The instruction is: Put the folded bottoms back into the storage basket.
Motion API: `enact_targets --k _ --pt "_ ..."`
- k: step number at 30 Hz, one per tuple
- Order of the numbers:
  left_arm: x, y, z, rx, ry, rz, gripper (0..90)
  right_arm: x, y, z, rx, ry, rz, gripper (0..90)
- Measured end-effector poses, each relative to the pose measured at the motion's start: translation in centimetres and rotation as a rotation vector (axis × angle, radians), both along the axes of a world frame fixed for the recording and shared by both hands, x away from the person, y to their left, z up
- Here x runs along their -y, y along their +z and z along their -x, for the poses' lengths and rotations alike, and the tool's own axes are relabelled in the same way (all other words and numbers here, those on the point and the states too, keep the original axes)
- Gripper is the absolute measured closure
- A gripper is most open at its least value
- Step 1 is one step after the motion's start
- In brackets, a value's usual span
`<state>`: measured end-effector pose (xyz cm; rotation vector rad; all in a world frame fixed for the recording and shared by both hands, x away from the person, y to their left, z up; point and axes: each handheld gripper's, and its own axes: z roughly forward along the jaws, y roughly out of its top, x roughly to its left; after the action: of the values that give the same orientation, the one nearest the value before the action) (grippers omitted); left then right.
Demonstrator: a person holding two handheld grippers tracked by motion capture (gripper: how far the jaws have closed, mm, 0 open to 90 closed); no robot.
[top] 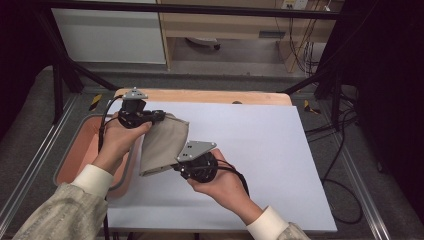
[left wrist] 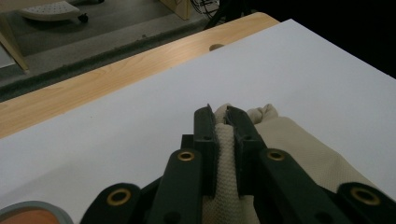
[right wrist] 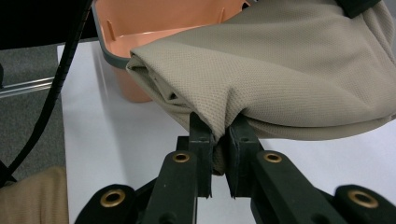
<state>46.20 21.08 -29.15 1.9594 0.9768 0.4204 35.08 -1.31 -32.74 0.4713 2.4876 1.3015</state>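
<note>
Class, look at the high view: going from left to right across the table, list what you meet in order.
Orange bin → left tool → beige cloth → right tool → bare white sheet.

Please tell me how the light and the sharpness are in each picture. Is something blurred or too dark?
High view: even light on the white sheet, dark corners, the beige cloth slightly soft. Left gripper view: bright sheet, the cloth weave sharp between the jaws of the left gripper, black top right corner. Right gripper view: cloth sharp, the orange tub clear behind, right gripper dim.
</note>
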Motion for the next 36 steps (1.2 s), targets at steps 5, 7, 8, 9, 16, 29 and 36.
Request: enact_targets --k 5,7,8,9,16,29,36 --pt "-0.8 0.4 0.0 0.006 0.009 0.004 83.7 -0.7 0.3 -0.2 0.004 0.011 -0.002 83.0" --pt "-1.1 0.5 0.1 0.009 0.012 0.005 83.6 -0.9 0.4 -0.2 0.004 0.013 -0.005 83.0" --pt "-1.2 0.6 0.1 0.01 0.014 0.006 83.6 -1.0 0.4 -0.3 0.009 0.019 -0.004 83.0" --pt "-1.4 0.7 0.1 0.012 0.016 0.006 83.6 -1.1 0.5 -0.3 0.009 0.019 -0.007 83.1" --pt "-2.3 0.9 0.1 0.015 0.027 0.008 83.7 -2.0 0.5 -0.7 0.009 0.031 -0.006 83.0" --pt "-4.9 1.2 0.3 0.026 0.055 0.005 83.6 -4.4 0.7 -1.2 0.022 0.054 -0.003 83.0" --pt "-6.1 1.3 0.4 0.03 0.074 0.001 83.6 -5.5 0.7 -1.6 0.022 0.067 -0.015 83.0"
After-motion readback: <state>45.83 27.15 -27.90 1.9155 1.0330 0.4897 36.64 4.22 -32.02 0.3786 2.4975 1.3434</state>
